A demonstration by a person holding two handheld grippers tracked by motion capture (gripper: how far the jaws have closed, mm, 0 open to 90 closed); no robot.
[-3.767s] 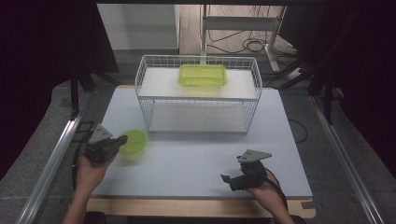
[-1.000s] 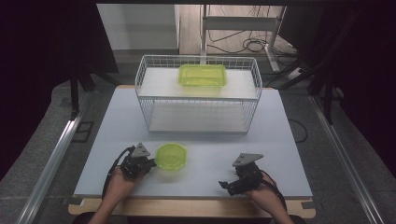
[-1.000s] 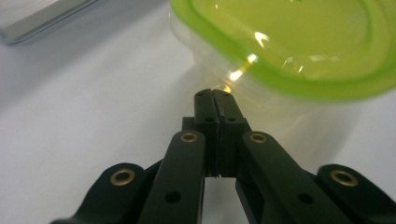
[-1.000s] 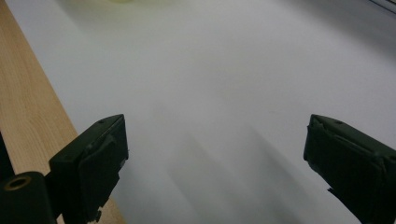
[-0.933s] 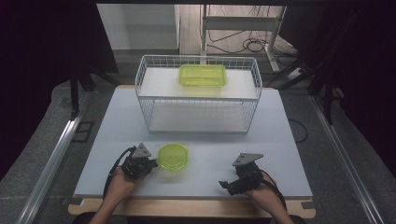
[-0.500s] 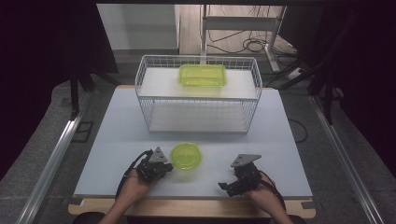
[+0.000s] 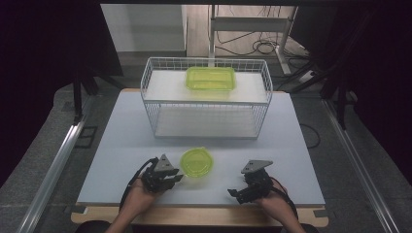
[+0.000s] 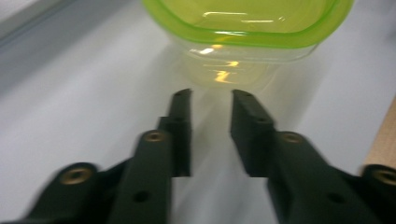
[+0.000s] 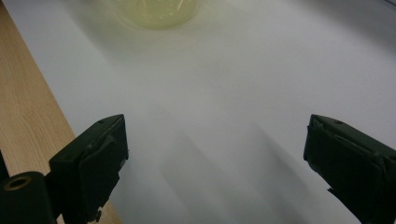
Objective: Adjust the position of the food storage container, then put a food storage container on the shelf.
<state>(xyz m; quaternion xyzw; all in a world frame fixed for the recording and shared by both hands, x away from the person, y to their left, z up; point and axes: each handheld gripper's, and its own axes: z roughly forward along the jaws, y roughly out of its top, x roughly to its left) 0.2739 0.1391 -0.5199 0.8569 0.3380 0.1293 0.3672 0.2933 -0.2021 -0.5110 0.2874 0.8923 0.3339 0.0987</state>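
Left gripper (image 7: 176,178) is sitting just beside the round clear tub with a green lid (image 7: 197,162), its jaws just opening a little, nothing between them. Right gripper (image 7: 234,192) is resting wide open on the white table (image 7: 121,141).

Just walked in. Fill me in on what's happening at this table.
A person works at a white table with a two-jaw gripper in each hand. The left gripper has just been opening its jaws, and nothing is between them. A small round green-lidded container sits on the table right in front of it. The right gripper rests near the front edge with its jaws wide open and empty. Farther back, a rectangular green container sits in a white wire basket.
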